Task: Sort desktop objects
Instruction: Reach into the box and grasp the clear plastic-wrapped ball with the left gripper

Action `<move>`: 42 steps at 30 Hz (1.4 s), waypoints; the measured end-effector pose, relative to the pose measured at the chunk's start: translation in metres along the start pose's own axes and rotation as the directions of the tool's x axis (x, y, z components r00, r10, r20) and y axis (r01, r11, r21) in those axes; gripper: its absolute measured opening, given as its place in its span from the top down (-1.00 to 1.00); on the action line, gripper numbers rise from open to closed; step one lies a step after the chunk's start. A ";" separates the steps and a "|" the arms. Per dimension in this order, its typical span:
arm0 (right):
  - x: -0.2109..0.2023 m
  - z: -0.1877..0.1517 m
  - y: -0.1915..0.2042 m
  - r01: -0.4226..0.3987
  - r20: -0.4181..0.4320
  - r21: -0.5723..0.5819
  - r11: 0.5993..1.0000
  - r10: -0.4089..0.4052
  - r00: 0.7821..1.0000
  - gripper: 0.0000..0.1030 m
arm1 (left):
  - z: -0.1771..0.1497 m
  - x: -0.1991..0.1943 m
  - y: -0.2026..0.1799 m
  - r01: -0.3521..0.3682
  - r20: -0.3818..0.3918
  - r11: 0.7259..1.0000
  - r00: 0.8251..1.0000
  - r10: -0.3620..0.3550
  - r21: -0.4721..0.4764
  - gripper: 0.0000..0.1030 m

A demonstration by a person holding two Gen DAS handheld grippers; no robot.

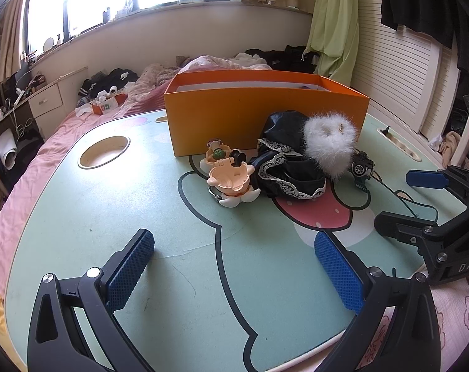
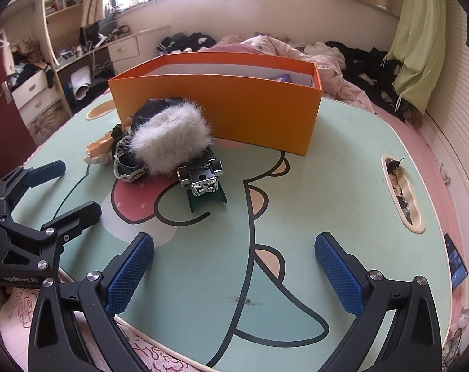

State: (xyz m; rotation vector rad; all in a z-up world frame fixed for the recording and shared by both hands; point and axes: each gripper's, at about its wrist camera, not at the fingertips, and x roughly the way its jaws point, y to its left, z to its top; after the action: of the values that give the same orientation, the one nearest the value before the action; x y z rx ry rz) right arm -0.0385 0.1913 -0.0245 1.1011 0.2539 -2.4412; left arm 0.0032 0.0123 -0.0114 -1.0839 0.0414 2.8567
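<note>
An orange open box (image 1: 259,117) (image 2: 234,111) stands at the back of the pale green lap table (image 1: 126,217) (image 2: 342,186). In front of it lie a peach toy figure (image 1: 231,179) (image 2: 99,150), a black lace-trimmed cloth (image 1: 290,167) (image 2: 127,162), a white fluffy band (image 1: 330,139) (image 2: 169,138) and a chrome watch (image 1: 363,167) (image 2: 201,176) on a green stand. My left gripper (image 1: 234,266) (image 2: 60,192) is open over bare table, well short of the toy. My right gripper (image 2: 234,272) (image 1: 401,198) is open and empty, short of the watch.
A round cup hole (image 1: 104,152) is cut at the table's left, an oval slot (image 2: 401,192) with small items at its right. A phone (image 2: 456,263) lies at the right edge. Pink bedding (image 1: 33,170) surrounds the table; clothes and a desk lie beyond.
</note>
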 end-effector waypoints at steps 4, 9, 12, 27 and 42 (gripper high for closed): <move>0.000 0.000 0.000 -0.001 0.000 0.000 1.000 0.001 1.000 -1.00 | 0.000 0.000 0.000 -0.001 -0.002 1.000 1.000 0.001 0.000 -0.99; 0.000 0.000 0.001 0.000 0.000 0.000 1.000 0.000 1.000 -1.00 | 0.009 -0.002 0.007 0.003 -0.016 1.000 1.000 -0.003 -0.005 -0.99; 0.000 0.000 0.001 0.000 0.000 0.001 1.000 0.000 1.000 -1.00 | 0.033 -0.023 0.017 -0.027 0.071 0.999 0.997 0.026 0.017 -0.94; -0.005 0.000 0.005 0.000 0.004 0.001 1.000 0.000 1.000 -1.00 | 0.173 0.088 0.032 0.034 -0.379 0.994 0.925 0.009 0.106 0.68; -0.007 0.002 0.006 0.000 0.007 0.000 1.000 0.000 1.000 -1.00 | 0.178 0.148 0.006 -0.002 -0.476 0.974 0.872 0.112 0.226 -0.04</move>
State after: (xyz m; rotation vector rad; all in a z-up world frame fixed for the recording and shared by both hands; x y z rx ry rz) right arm -0.0333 0.1870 -0.0180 1.0924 0.2519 -2.4445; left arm -0.2259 0.0263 0.0235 -1.7365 0.4165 2.4642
